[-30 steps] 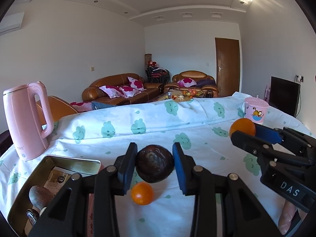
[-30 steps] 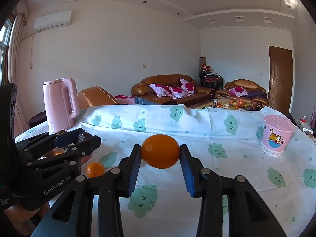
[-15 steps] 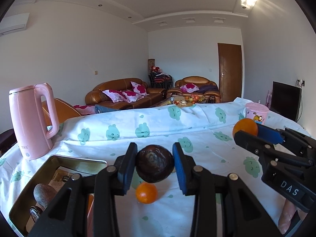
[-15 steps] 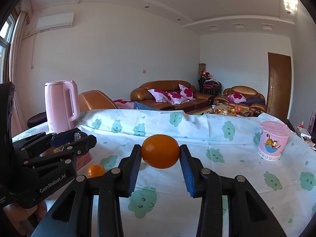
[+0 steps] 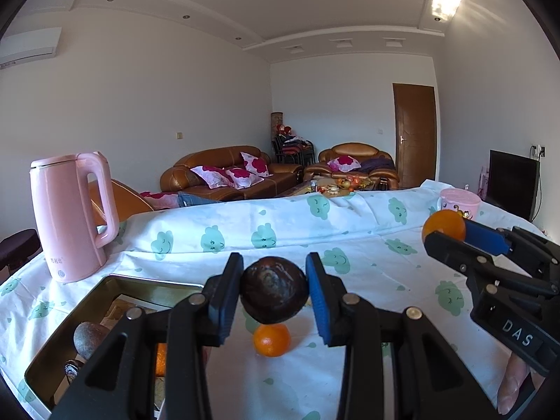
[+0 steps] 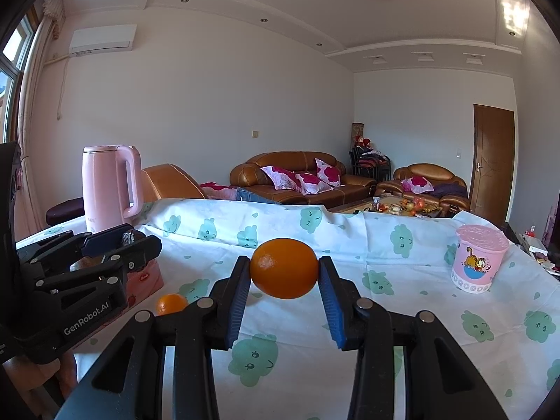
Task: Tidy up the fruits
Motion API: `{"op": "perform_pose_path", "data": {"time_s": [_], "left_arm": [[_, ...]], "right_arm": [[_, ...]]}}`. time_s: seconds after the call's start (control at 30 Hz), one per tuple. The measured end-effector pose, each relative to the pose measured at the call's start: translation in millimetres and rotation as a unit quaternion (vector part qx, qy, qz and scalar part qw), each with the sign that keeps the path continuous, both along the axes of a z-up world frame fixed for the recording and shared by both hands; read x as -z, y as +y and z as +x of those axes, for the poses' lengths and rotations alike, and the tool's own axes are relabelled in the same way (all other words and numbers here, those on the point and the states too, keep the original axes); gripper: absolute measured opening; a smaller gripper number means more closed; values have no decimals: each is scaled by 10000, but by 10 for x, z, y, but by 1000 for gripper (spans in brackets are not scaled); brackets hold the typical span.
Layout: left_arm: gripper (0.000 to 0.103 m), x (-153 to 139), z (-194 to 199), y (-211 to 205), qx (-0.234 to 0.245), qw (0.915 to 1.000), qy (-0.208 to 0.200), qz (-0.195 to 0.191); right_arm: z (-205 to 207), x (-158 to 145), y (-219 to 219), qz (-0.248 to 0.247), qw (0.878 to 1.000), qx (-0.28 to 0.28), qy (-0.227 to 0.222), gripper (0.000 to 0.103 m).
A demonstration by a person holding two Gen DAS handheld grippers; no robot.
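My left gripper (image 5: 274,292) is shut on a dark brown round fruit (image 5: 274,289) and holds it above the table. My right gripper (image 6: 284,274) is shut on a large orange (image 6: 284,268), also held in the air; the orange shows in the left wrist view (image 5: 443,228) at the right. A small orange (image 5: 272,339) lies on the tablecloth below the dark fruit and shows in the right wrist view (image 6: 170,303). A metal tray (image 5: 147,284) at the lower left holds a brown fruit (image 5: 90,338) and other items.
A pink kettle (image 5: 71,215) stands at the table's left behind the tray. A pink cup (image 6: 480,257) stands at the right. A pink box (image 6: 145,278) lies under the left gripper. The cloth-covered table ends at a raised far edge; sofas lie beyond.
Both grippers have risen a little with their fruits still held. The tray, kettle and small orange appear lower and nearer in the left wrist view.
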State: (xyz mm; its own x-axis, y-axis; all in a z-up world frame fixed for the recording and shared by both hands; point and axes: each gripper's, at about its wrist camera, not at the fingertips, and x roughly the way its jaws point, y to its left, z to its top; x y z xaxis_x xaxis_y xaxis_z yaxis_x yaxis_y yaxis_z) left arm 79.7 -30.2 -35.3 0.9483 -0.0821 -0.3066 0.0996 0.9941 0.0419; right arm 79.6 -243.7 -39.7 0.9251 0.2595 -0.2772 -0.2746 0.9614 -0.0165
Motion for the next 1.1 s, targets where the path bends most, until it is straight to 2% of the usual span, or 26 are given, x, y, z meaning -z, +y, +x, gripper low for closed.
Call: {"op": "perform_pose_path", "data": {"time_s": [0.23, 0.57, 1.1], "left_arm": [[39, -6, -83, 36, -35, 10000, 12, -5], [39, 12, -200, 223, -98, 9995, 189, -249], [39, 31, -400, 609, -420, 9980, 350, -328]], "right_arm": [[-79, -11, 56, -62, 9999, -80, -81, 42], [-121, -10, 163, -60, 9996, -276, -34, 42], [-297, -62, 749, -192, 9955, -924, -13, 42]]}}
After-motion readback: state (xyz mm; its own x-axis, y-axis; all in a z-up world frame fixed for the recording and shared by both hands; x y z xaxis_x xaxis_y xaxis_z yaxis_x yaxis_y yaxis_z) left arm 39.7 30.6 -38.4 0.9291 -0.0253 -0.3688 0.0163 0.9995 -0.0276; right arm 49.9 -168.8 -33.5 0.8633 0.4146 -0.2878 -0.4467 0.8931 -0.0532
